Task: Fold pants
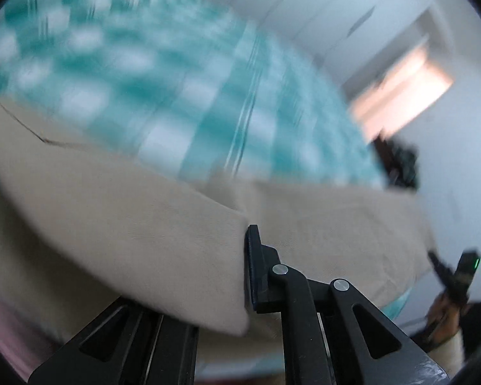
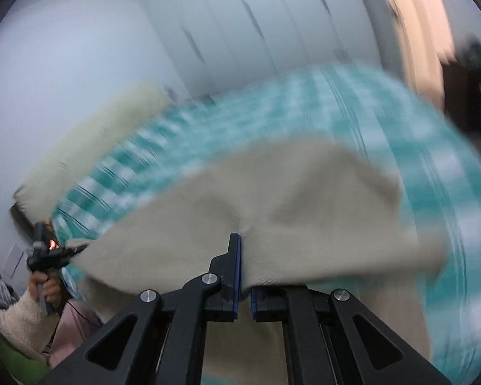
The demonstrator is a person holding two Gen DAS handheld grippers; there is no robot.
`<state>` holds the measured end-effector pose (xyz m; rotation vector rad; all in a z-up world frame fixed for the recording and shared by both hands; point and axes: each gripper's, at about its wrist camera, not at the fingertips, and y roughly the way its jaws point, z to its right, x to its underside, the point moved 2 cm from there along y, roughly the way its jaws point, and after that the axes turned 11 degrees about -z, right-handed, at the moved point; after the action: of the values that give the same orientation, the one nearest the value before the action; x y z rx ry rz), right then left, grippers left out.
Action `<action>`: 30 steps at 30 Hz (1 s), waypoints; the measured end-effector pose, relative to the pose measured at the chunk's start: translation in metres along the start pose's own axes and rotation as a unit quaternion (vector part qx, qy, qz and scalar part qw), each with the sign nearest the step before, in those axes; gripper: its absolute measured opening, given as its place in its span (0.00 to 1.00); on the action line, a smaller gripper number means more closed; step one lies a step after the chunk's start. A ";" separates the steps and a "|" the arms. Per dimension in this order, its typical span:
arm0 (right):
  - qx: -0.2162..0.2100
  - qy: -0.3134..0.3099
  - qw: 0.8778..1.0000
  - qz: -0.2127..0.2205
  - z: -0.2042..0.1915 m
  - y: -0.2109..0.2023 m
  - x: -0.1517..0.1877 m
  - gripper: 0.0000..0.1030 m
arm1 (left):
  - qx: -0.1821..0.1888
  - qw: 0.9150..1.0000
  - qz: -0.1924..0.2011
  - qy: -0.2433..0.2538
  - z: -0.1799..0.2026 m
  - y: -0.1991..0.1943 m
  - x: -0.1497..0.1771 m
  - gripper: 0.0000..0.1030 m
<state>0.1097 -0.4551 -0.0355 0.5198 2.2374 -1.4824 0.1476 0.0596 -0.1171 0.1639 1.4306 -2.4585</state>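
Note:
The beige pants (image 1: 150, 231) hang lifted above a teal checked bedspread (image 1: 150, 64). My left gripper (image 1: 245, 266) is shut on an edge of the pants; the cloth hides its left finger. In the right wrist view my right gripper (image 2: 244, 269) is shut on another edge of the pants (image 2: 304, 199), with cloth pinched between the blue pads (image 2: 238, 269). The right gripper also shows at the right edge of the left wrist view (image 1: 455, 272). The left gripper shows in a hand at the far left of the right wrist view (image 2: 48, 253). Both views are motion-blurred.
The teal checked bedspread (image 2: 336, 102) lies beneath the pants. A cream pillow (image 2: 89, 141) lies at its far end. White wardrobe doors (image 2: 240, 25) stand behind the bed. A bright doorway (image 1: 400, 93) is at the right.

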 end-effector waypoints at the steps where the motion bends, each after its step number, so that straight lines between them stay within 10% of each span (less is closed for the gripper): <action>1: 0.011 0.035 0.999 -0.036 0.021 0.018 0.022 0.04 | -0.015 0.999 -0.037 -0.004 -0.008 0.027 0.016 0.07; 5: 0.059 0.144 0.978 -0.141 0.083 0.080 0.093 0.07 | -0.035 0.995 -0.088 -0.029 -0.022 0.076 0.037 0.08; 8: 0.034 0.193 0.971 -0.138 0.096 0.086 0.107 0.14 | -0.039 0.996 -0.078 -0.008 -0.013 0.068 0.026 0.08; 11: -0.012 0.232 0.968 -0.091 0.107 0.073 0.102 0.61 | -0.038 0.996 -0.078 -0.007 -0.016 0.067 0.023 0.08; 12: -0.015 0.250 0.965 -0.074 0.114 0.069 0.102 0.63 | -0.038 0.996 -0.080 -0.010 -0.018 0.069 0.024 0.08; 16: -0.032 0.364 0.931 -0.011 0.156 0.055 0.110 0.59 | -0.049 0.996 -0.079 -0.002 -0.018 0.074 0.031 0.08; 19: -0.004 0.395 0.918 0.005 0.178 0.041 0.107 0.03 | -0.045 0.996 -0.074 0.007 -0.012 0.070 0.028 0.07; 23: 0.081 0.315 0.945 -0.026 0.165 0.031 0.091 0.03 | -0.072 0.994 -0.072 0.045 0.001 0.070 0.031 0.07; 27: 0.126 0.324 0.933 -0.097 0.175 0.059 0.100 0.03 | -0.109 0.988 -0.094 0.047 -0.006 0.093 0.039 0.12; 30: 0.146 0.314 0.934 -0.092 0.169 0.051 0.097 0.20 | -0.136 0.984 -0.094 0.072 0.001 0.077 0.044 0.42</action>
<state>0.0751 -0.5847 -0.1857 1.0242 2.5956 -1.9767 0.1296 0.0148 -0.1913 0.1576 1.9079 -2.4016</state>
